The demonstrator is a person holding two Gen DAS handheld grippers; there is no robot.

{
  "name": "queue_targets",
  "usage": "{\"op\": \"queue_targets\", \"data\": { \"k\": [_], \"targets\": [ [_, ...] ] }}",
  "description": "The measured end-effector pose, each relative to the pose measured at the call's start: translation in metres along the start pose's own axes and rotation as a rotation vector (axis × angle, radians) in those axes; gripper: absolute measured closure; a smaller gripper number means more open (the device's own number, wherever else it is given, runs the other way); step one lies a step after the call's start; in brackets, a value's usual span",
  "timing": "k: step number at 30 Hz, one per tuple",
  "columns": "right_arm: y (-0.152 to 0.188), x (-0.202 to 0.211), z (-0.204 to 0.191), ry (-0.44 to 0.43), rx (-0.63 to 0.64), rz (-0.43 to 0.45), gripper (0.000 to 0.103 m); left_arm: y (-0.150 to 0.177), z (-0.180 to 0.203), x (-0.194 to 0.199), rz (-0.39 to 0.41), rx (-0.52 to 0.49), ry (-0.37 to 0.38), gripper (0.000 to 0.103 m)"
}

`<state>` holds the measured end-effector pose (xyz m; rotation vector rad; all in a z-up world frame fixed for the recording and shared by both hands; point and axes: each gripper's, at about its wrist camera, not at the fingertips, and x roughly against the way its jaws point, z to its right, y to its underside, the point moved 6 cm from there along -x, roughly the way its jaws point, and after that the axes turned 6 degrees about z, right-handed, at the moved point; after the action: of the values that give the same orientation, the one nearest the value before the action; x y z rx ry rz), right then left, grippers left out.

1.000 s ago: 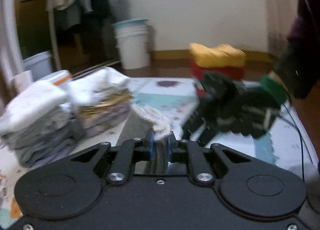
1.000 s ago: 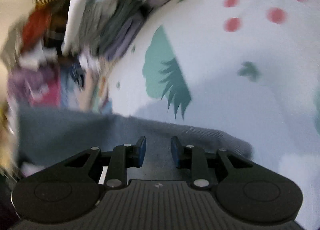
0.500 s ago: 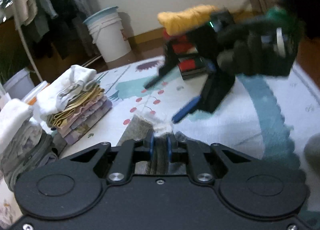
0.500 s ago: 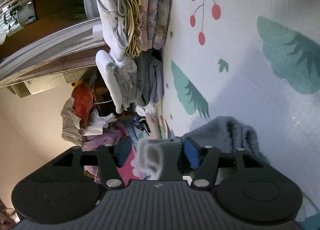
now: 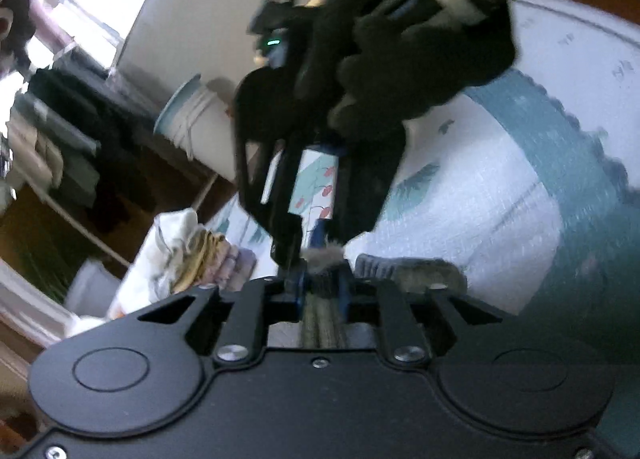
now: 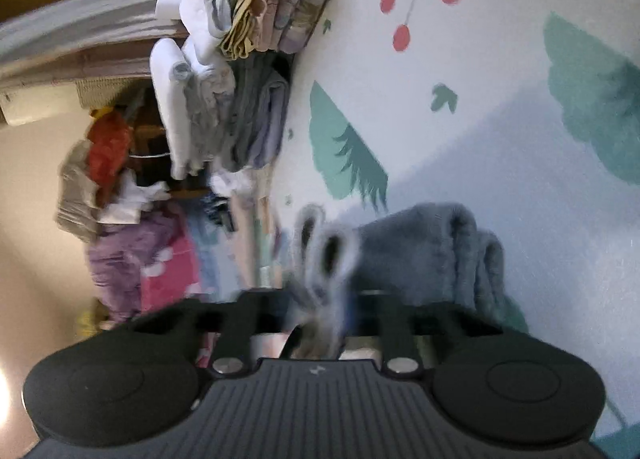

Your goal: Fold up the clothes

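A small grey knit garment [image 6: 424, 247] is bunched above the printed mat [image 6: 500, 163]. My right gripper [image 6: 320, 299] is shut on its fuzzy grey edge, which sticks up between the fingers. In the left wrist view my left gripper [image 5: 322, 279] is shut on the same grey garment [image 5: 408, 269], with ribbed fabric pinched between the blue pads. The right gripper and its gloved hand [image 5: 400, 39] hang just above and in front of the left gripper, tips almost meeting it.
Two stacks of folded clothes [image 6: 248, 39] stand at the mat's edge; they also show in the left wrist view [image 5: 192, 255]. A heap of unfolded clothes [image 6: 132, 243] lies beyond. A white bucket [image 5: 196, 127] stands by the wall.
The right gripper has come down onto the left gripper's end of the garment and closed on the fuzzy edge. The left gripper has tilted and kept its hold.
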<state>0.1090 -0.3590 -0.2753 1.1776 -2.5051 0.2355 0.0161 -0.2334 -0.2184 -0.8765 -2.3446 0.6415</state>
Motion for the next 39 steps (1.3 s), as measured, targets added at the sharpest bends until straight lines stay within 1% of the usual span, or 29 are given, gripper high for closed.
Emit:
{"op": "queue_targets", "data": {
  "k": [1,2,4,5,8,9,11,13,17,19,22,24,28,29,32,34,35,36,37,38,39],
  "targets": [
    [0.000,0.000,-0.005,0.009,0.051,0.005,0.090,0.001,-0.009,0.009,0.013,0.039,0.007,0.080],
    [0.001,0.001,-0.013,0.012,0.121,0.003,0.090,0.004,-0.020,0.015,0.005,0.095,0.007,0.080],
    [0.005,0.005,-0.027,0.014,0.268,-0.004,0.090,0.017,-0.049,0.027,-0.034,0.232,-0.002,0.080],
    [0.007,0.007,-0.034,0.015,0.342,-0.008,0.090,0.025,-0.066,0.033,-0.059,0.308,-0.016,0.080],
    [0.012,0.014,-0.056,0.019,0.562,-0.019,0.090,0.068,-0.120,0.031,-0.194,0.595,-0.094,0.081],
    [0.014,0.015,-0.056,0.025,0.587,-0.027,0.091,0.081,-0.125,0.030,-0.233,0.636,-0.116,0.081],
    [0.017,0.017,-0.051,0.042,0.614,-0.047,0.091,0.100,-0.127,0.024,-0.278,0.696,-0.109,0.081],
    [0.020,0.020,-0.045,0.059,0.642,-0.067,0.091,0.113,-0.119,0.021,-0.314,0.755,-0.078,0.081],
    [0.027,0.025,-0.035,0.093,0.696,-0.107,0.091,0.128,-0.090,0.019,-0.349,0.772,-0.020,0.081],
    [0.025,0.027,-0.026,0.117,0.686,-0.100,0.091,0.133,-0.077,0.017,-0.370,0.789,0.007,0.081],
    [0.023,0.033,-0.027,0.145,0.719,-0.075,0.091,0.137,-0.060,0.010,-0.393,0.756,0.020,0.081],
    [0.023,0.036,-0.028,0.164,0.742,-0.059,0.091,0.144,-0.057,0.005,-0.386,0.781,0.001,0.081],
    [0.021,0.044,-0.029,0.202,0.786,-0.026,0.091,0.142,-0.065,0.010,-0.380,0.816,0.018,0.081],
    [0.020,0.046,-0.030,0.211,0.797,-0.018,0.089,0.141,-0.068,0.011,-0.377,0.828,0.024,0.081],
    [0.019,0.051,-0.031,0.240,0.830,0.007,0.082,0.138,-0.084,0.020,-0.334,0.840,-0.002,0.080],
    [0.018,0.055,-0.032,0.258,0.852,0.024,0.082,0.134,-0.092,0.023,-0.288,0.829,-0.005,0.080],
    [0.022,0.054,-0.040,0.249,0.896,0.027,0.082,0.134,-0.093,0.022,-0.272,0.816,0.002,0.080],
    [0.027,0.052,-0.049,0.234,0.947,0.029,0.082,0.133,-0.094,0.020,-0.257,0.803,0.009,0.076],
    [0.035,0.045,-0.055,0.223,0.997,0.004,0.082,0.133,-0.094,0.017,-0.246,0.793,0.016,0.065],
    [0.045,0.036,-0.060,0.212,1.046,-0.026,0.082,0.134,-0.095,0.015,-0.230,0.788,0.014,0.060],
    [0.058,0.024,-0.065,0.204,1.125,-0.069,0.080,0.135,-0.095,0.013,-0.213,0.785,0.011,0.060]
  ]
}}
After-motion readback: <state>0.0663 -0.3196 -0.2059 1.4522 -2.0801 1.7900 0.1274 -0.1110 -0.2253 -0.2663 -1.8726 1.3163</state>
